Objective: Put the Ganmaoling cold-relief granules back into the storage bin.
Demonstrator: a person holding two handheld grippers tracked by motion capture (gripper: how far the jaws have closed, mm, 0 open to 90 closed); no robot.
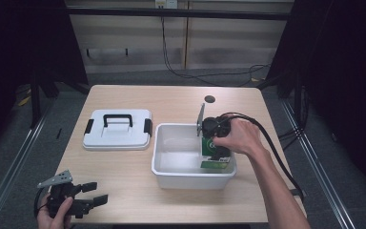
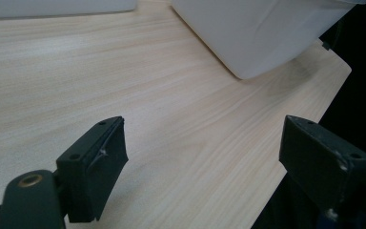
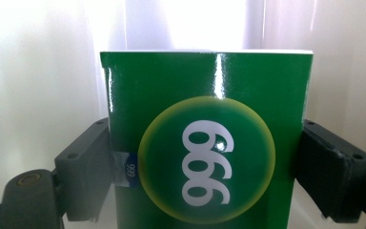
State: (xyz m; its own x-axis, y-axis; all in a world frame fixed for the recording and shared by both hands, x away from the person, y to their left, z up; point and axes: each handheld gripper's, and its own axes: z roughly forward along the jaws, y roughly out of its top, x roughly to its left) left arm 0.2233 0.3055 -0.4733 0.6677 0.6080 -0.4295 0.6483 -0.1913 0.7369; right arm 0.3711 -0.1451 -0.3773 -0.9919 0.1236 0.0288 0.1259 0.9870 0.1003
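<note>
Black jaws of the left gripper [image 1: 91, 193] stand wide apart with nothing between them, held low at the near left corner of the wooden table [image 1: 128, 176]; in the left gripper view they frame bare wood, with a corner of the white bin [image 2: 262, 33] beyond.

Past that, in the middle of the table, the right gripper [image 1: 215, 138] reaches down into the bin [image 1: 171, 175]. Its jaws are closed against both sides of a green box [image 3: 205, 143], which is printed with a yellow-ringed disc and white digits. From above, the box [image 1: 215, 160] stands in the bin's near right corner, and looks to be at or just above the floor.

Farther left lies the white lid [image 1: 117, 136] with its black handle, flat on the table and apart from the bin.

Judging by this, the box is nearly placed; letting go, then fitting the lid, appear to remain.
</note>
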